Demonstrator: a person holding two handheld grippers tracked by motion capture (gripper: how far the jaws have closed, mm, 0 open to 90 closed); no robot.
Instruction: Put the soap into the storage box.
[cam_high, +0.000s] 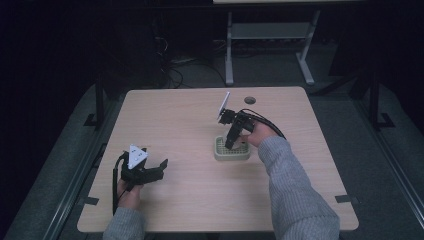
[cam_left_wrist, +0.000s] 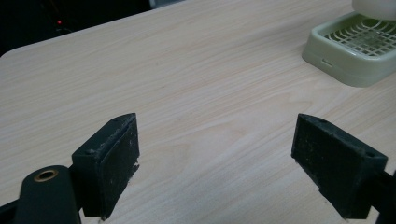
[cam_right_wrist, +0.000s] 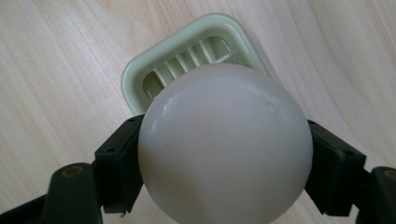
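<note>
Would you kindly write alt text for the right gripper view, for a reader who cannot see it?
The right gripper clamps a smooth white ball between its two black jaws, just above a pale green slotted tray. The tray rests on a light wooden table.

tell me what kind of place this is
Probably a lab or studio set up for recording: a bare wooden table in a dark room, cables on the floor behind it, and a second table's metal legs beyond.

Dim room, evenly lit table (cam_high: 190, 125); close ball (cam_right_wrist: 224, 144) perhaps slightly soft, faint glare.
</note>
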